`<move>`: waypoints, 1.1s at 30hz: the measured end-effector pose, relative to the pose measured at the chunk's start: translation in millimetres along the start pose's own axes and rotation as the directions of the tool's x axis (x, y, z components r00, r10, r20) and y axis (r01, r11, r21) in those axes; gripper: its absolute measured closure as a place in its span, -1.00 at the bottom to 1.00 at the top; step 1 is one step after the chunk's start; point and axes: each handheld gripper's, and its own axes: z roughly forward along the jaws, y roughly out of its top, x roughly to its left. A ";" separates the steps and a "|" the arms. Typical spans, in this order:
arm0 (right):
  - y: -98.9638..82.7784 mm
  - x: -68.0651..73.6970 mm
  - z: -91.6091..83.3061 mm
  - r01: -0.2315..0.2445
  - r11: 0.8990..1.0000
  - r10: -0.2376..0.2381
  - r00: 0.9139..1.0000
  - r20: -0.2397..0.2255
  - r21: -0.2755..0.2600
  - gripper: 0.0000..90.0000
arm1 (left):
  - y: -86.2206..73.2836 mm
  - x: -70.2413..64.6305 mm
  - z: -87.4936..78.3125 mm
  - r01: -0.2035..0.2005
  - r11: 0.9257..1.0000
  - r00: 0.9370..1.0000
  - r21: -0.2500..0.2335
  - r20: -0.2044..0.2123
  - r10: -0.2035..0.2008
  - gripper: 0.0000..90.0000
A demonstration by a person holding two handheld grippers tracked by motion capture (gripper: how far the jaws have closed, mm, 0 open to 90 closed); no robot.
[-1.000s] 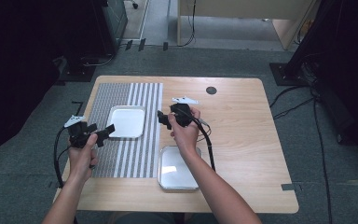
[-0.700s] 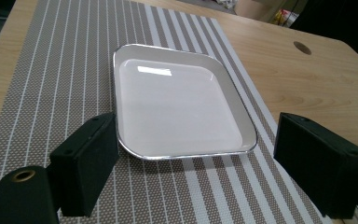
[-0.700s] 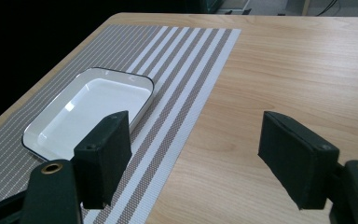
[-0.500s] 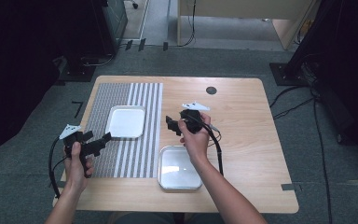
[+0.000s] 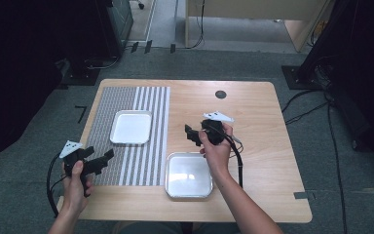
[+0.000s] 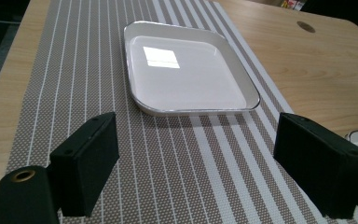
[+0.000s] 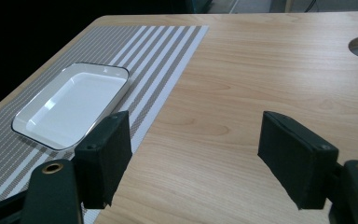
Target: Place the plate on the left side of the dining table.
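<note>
Left gripper (image 5: 108, 157): jaws wide apart, nothing between them, held over the striped mat (image 5: 126, 161) near the table's (image 5: 253, 107) front left edge. Right gripper (image 5: 191, 135): jaws wide apart, empty, above bare wood just behind the near tray (image 5: 190, 175). Far tray (image 5: 131, 127): empty, on the mat, ahead of the left gripper.

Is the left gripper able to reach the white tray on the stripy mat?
Probably yes. The left gripper has open, empty jaws pointed at the white tray, with only bare striped mat between them.
</note>
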 end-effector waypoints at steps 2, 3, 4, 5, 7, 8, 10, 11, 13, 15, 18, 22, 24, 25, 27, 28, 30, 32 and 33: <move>-1.9 -3.2 -3.9 -0.004 1.000 0.004 1.000 0.003 0.001 -0.42 | -2.3 0.1 -1.7 0.002 1.000 1.000 -0.003 -0.001 -0.002 -0.69; -3.0 -4.7 -5.5 -0.002 1.000 0.002 1.000 0.007 -0.001 -0.42 | -3.2 0.2 -2.6 -0.001 1.000 1.000 -0.004 -0.004 0.001 -0.69; -4.1 -6.1 -7.2 0.000 1.000 0.000 1.000 0.011 -0.001 -0.42 | -4.1 0.1 -3.3 -0.005 1.000 1.000 -0.009 -0.009 0.005 -0.69; -5.3 -7.4 -9.0 -0.001 1.000 0.001 1.000 0.013 -0.001 -0.42 | -5.0 0.1 -4.2 -0.009 1.000 1.000 -0.010 -0.013 0.009 -0.69; -7.9 -10.5 -12.3 -0.003 1.000 0.003 1.000 0.016 -0.002 -0.42 | -6.8 0.9 -6.5 -0.017 1.000 1.000 -0.013 -0.022 0.016 -0.69; -9.1 -12.1 -14.3 -0.003 1.000 0.003 1.000 0.018 -0.002 -0.42 | -7.7 1.6 -7.7 -0.014 1.000 1.000 -0.015 -0.025 0.014 -0.69; -11.3 -15.9 -18.5 -0.008 1.000 0.008 1.000 0.020 -0.007 -0.42 | -9.8 3.1 -10.5 -0.011 1.000 1.000 -0.021 -0.026 0.010 -0.69; -12.4 -17.9 -20.8 -0.012 1.000 0.012 1.000 0.022 -0.007 -0.42 | -10.8 4.0 -11.8 -0.013 1.000 0.999 -0.020 -0.030 0.012 -0.69; -14.9 -22.3 -24.8 -0.016 1.000 0.016 0.999 0.027 -0.011 -0.42 | -13.5 5.5 -14.3 -0.011 1.000 0.999 -0.021 -0.034 0.010 -0.69; -17.6 -26.6 -28.6 -0.019 1.000 0.019 0.999 0.034 -0.009 -0.42 | -15.7 6.5 -15.8 -0.014 1.000 0.999 -0.017 -0.035 0.014 -0.69; -21.4 -33.3 -35.0 -0.030 0.999 0.030 0.999 0.040 -0.012 -0.42 | -19.2 8.0 -18.6 -0.023 1.000 0.999 -0.014 -0.042 0.022 -0.69; -27.0 -41.8 -44.2 -0.038 0.999 0.039 0.998 0.051 -0.019 -0.42 | -23.0 8.9 -21.1 -0.025 0.999 0.998 -0.022 -0.050 0.024 -0.69; -30.4 -46.4 -48.2 -0.040 0.999 0.041 0.997 0.061 -0.017 -0.41 | -24.4 8.1 -21.1 -0.030 0.999 0.998 -0.024 -0.050 0.028 -0.69; -32.1 -48.6 -50.0 -0.042 0.999 0.043 0.997 0.065 -0.014 -0.41 | -25.3 7.4 -20.7 -0.035 0.999 0.998 -0.026 -0.055 0.034 -0.69; -35.2 -53.3 -53.9 -0.051 0.999 0.052 0.996 0.071 -0.015 -0.42 | -27.4 5.8 -19.5 -0.046 0.999 0.997 -0.025 -0.066 0.044 -0.69; -36.8 -55.9 -55.9 -0.051 0.999 0.052 0.996 0.075 -0.017 -0.42 | -28.6 5.2 -18.8 -0.049 0.998 0.996 -0.025 -0.070 0.048 -0.69; -39.9 -61.1 -60.3 -0.061 0.998 0.063 0.995 0.082 -0.020 -0.41 | -31.2 4.3 -17.6 -0.051 0.998 0.996 -0.024 -0.074 0.049 -0.69; -43.1 -66.8 -64.4 -0.069 0.997 0.071 0.994 0.087 -0.024 -0.41 | -33.8 3.5 -16.2 -0.057 0.998 0.995 -0.019 -0.077 0.056 -0.69; -44.7 -69.7 -66.7 -0.076 0.997 0.078 0.993 0.090 -0.026 -0.41 | -35.3 2.8 -15.2 -0.064 0.998 0.995 -0.018 -0.083 0.062 -0.69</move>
